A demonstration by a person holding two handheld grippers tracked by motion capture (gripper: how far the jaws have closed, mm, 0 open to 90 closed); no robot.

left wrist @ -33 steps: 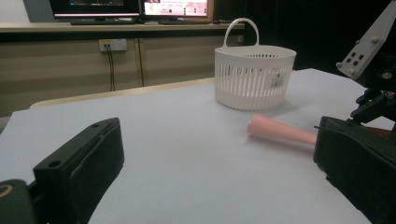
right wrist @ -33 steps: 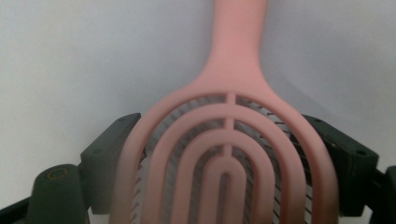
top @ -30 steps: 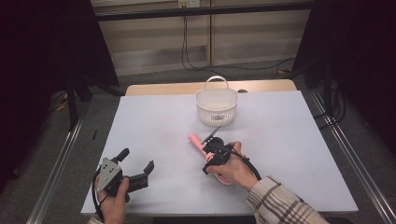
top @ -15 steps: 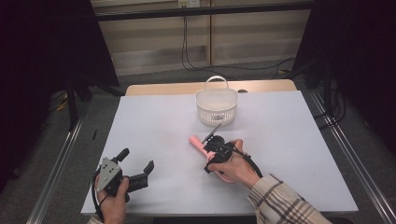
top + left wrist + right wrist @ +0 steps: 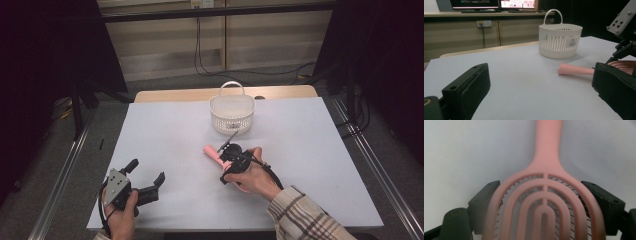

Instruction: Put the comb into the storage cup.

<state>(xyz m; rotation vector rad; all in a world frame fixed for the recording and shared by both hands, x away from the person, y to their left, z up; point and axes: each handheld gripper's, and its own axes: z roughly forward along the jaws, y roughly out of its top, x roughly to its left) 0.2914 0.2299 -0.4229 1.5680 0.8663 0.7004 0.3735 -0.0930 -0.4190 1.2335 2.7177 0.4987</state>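
A pink hairbrush (image 5: 211, 152) lies on the white table (image 5: 310, 140) just in front of the basket, its handle pointing to the far left. My right gripper (image 5: 227, 157) is shut on the brush's head. In the right gripper view both jaws press against the sides of the slotted pink hairbrush (image 5: 544, 195), with my right gripper (image 5: 541, 187) low over the table. My left gripper (image 5: 146, 171) rests open near the front left corner with nothing in it. From my left gripper (image 5: 539, 75) the hairbrush's handle (image 5: 576, 70) shows to the right.
A white slotted basket (image 5: 232, 112) with an upright handle stands at the middle back of the table; the basket (image 5: 560, 40) looks empty. The person's plaid sleeve (image 5: 305, 217) comes in at the front right. Dark frames and cables flank the table.
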